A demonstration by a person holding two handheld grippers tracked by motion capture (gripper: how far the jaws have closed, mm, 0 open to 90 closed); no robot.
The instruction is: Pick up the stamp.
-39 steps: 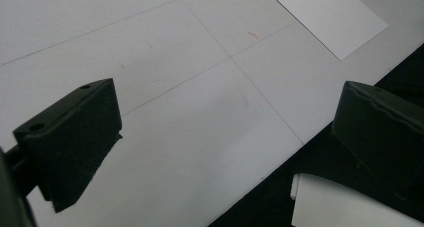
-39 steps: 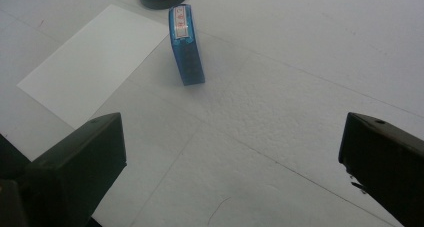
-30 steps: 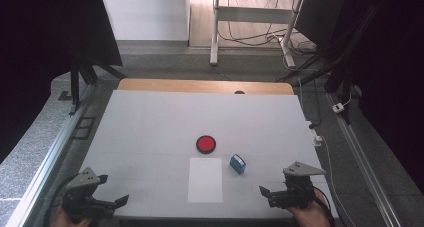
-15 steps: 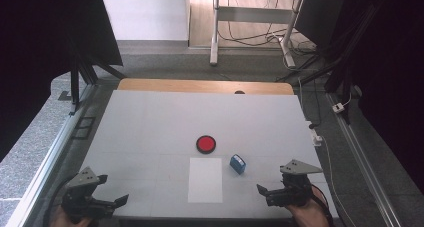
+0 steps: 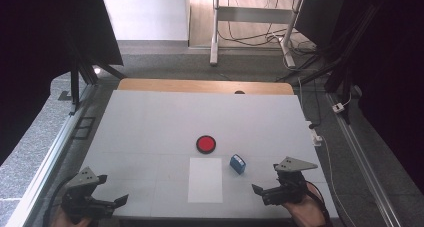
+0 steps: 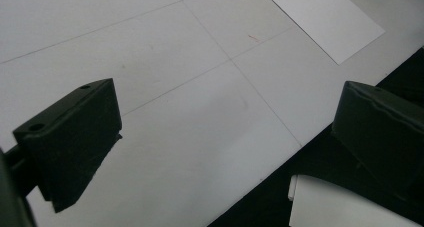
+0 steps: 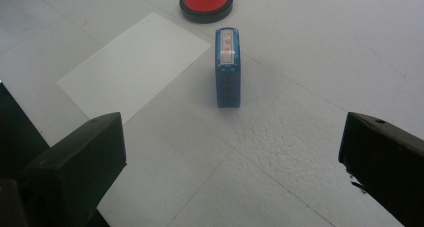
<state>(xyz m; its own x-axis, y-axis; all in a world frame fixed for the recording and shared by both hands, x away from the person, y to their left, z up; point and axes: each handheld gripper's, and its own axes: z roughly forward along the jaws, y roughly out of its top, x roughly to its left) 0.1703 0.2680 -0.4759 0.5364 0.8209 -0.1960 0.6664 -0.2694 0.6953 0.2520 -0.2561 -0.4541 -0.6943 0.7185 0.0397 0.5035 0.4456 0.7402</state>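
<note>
A small blue stamp [image 5: 237, 163] [image 7: 227, 67] stands on the white table, just right of a white sheet of paper [image 5: 205, 179] [image 7: 134, 65]. Beyond them lies a round red ink pad [image 5: 205, 144] [image 7: 206, 3] in a black case. My right gripper [image 5: 260, 191] [image 7: 235, 162] is open near the front right edge, its jaws wide apart and pointing at the stamp, a short way off it. At the front left corner my left gripper [image 5: 119, 202] [image 6: 225, 137] hangs open and holds nothing; a corner of the paper [image 6: 320, 19] lies ahead of it.
The white table [image 5: 150, 122] ends in a wooden strip [image 5: 205, 86] at the far side. A metal rail [image 5: 45, 162] runs along the left, and cables with a small white plug [image 5: 315, 137] lie by the right edge. In the left gripper view the table's front edge [image 6: 265, 174] drops to dark.
My right gripper has edged a little to the left and forward. The left gripper has stayed almost still. Stamp, pad and paper have not moved.
</note>
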